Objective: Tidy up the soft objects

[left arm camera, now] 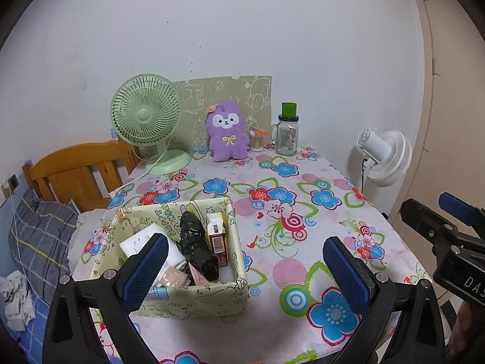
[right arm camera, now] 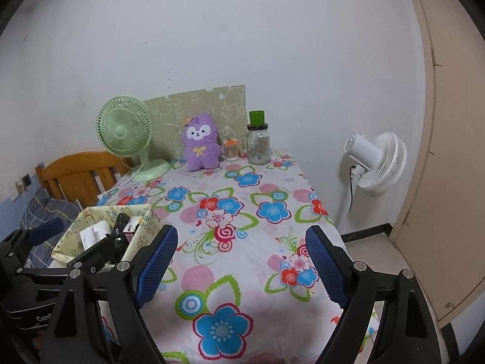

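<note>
A purple plush bunny [left arm camera: 225, 135] sits upright at the far end of the flowered table [left arm camera: 272, 212], against a green patterned board; it also shows in the right wrist view [right arm camera: 201, 144]. A pale yellow fabric box [left arm camera: 182, 261] near the front left holds a black wrapped bundle, small cartons and white paper; its corner shows in the right wrist view [right arm camera: 115, 227]. My left gripper [left arm camera: 245, 267] is open and empty, above the box's right side. My right gripper [right arm camera: 241, 264] is open and empty over the table's front middle.
A green desk fan [left arm camera: 147, 121] stands at the far left, a glass jar with a green lid [left arm camera: 288, 135] and a small cotton-swab container [left arm camera: 257, 141] at the far right. A white floor fan [right arm camera: 376, 163] stands right of the table. A wooden chair [left arm camera: 78, 173] and bedding are left.
</note>
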The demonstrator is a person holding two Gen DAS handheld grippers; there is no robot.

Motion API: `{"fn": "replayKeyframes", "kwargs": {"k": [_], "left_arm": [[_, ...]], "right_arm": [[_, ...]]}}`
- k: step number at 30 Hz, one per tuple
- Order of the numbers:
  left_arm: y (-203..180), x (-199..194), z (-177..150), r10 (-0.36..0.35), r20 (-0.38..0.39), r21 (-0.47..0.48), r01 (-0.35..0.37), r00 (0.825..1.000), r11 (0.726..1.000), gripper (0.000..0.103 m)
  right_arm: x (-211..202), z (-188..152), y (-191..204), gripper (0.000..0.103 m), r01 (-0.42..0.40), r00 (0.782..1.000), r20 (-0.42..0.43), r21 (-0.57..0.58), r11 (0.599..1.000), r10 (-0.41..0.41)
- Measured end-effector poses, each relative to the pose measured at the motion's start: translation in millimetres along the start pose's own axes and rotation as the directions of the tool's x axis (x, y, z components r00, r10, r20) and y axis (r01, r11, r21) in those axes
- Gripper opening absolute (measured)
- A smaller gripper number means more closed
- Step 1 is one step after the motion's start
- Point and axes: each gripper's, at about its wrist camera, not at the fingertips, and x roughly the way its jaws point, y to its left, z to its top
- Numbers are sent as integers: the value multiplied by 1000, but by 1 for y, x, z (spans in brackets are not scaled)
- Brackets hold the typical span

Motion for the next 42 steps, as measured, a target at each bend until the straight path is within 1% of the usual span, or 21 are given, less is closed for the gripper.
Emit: {"fn": "replayKeyframes", "kwargs": {"k": [10,17,42], "left_arm": [[-2,-1,1,-2,5,-3,2,1000,1000,103],[-2,-1,2,-2,7,-4,2,1000,1000,103],[0,3,0,-10,-8,-18,10,1000,1000,103]], "right_arm": [[1,3,3,89,-10,1000,11,7,1000,10],[0,4,8,92,-12,1000,23,-10,1000,13],[4,3,12,96,-10,1000,18,-12,1000,10]]}}
